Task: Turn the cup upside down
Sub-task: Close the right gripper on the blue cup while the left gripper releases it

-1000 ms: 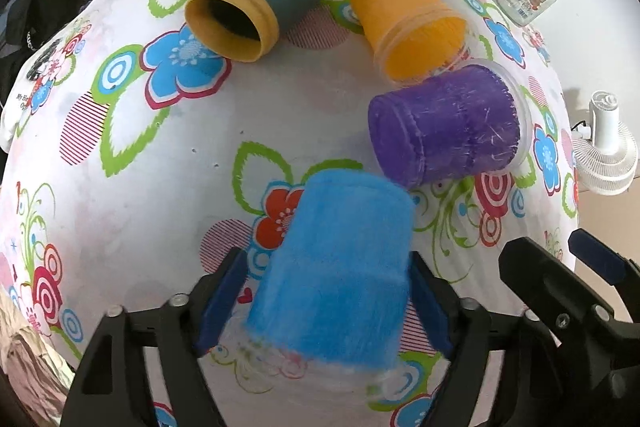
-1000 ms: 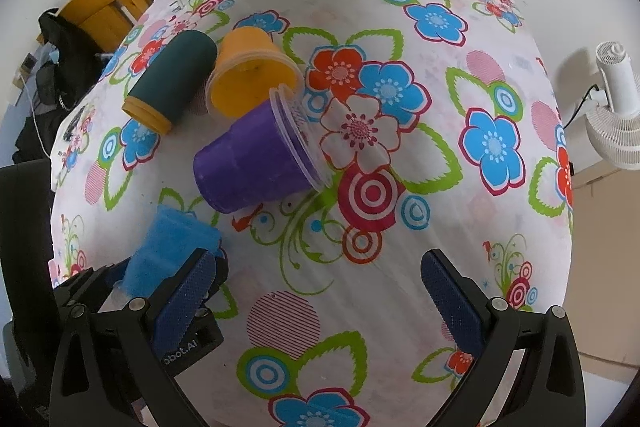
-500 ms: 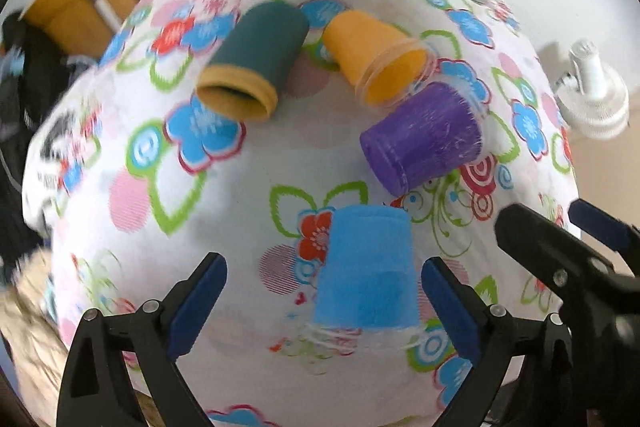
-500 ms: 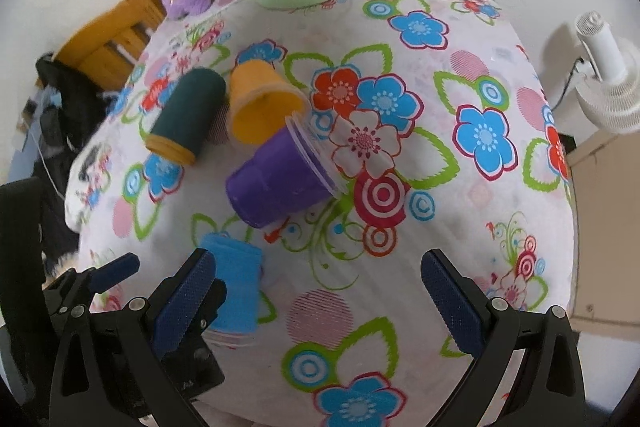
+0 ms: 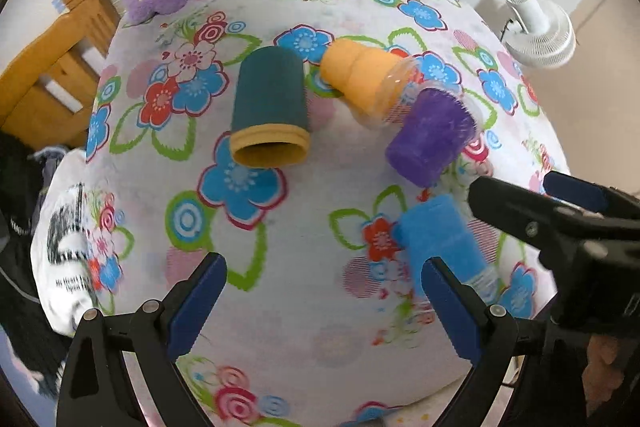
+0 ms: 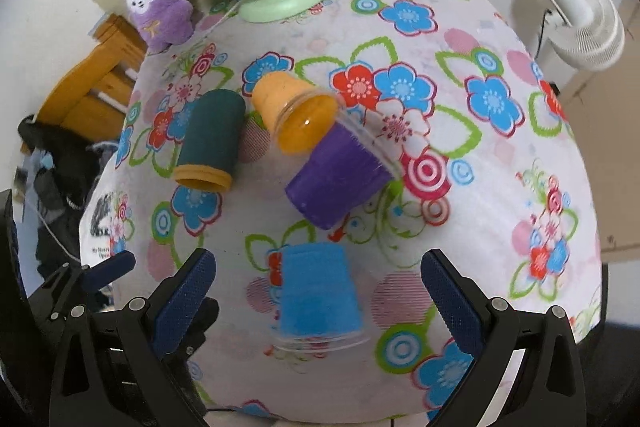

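Standing seemingly rim-down, one blue cup (image 6: 318, 293); three cups on their sides; both tools spread, empty.

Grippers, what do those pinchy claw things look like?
Both look alike. The left gripper has two black, angular plastic arms with round silver screws, each ending in a flat blue finger pad with a bumpy, ridged face. The right gripper is built the same way: black arms, silver screws and dotted blue pads. No cables or sleeves show on them.
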The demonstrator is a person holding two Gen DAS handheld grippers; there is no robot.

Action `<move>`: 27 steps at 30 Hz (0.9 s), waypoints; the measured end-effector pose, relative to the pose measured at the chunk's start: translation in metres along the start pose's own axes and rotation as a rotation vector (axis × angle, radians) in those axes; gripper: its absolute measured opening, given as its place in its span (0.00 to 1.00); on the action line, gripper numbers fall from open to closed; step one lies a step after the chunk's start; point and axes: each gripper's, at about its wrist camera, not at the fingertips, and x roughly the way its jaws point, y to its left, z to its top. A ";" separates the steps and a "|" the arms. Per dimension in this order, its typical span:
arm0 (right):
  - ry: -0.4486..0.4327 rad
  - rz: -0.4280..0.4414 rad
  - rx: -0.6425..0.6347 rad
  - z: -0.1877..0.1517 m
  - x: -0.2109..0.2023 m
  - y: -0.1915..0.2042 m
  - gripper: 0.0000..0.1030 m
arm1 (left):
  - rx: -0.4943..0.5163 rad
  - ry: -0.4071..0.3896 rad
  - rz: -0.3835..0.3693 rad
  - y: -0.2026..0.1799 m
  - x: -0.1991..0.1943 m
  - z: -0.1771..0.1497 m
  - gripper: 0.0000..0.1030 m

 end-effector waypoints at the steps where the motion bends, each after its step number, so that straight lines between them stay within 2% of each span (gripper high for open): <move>1: 0.007 -0.010 0.010 0.000 0.004 0.004 1.00 | 0.021 0.005 0.002 0.005 0.003 -0.001 0.96; 10: 0.105 -0.074 0.006 -0.007 0.052 0.026 1.00 | 0.132 0.065 -0.021 0.031 0.042 0.001 0.96; 18: 0.194 -0.137 -0.026 -0.009 0.087 0.030 1.00 | 0.156 0.108 -0.057 0.039 0.067 0.005 0.96; 27: 0.297 -0.178 -0.117 -0.004 0.105 0.029 0.86 | 0.159 0.137 -0.084 0.032 0.081 0.009 0.96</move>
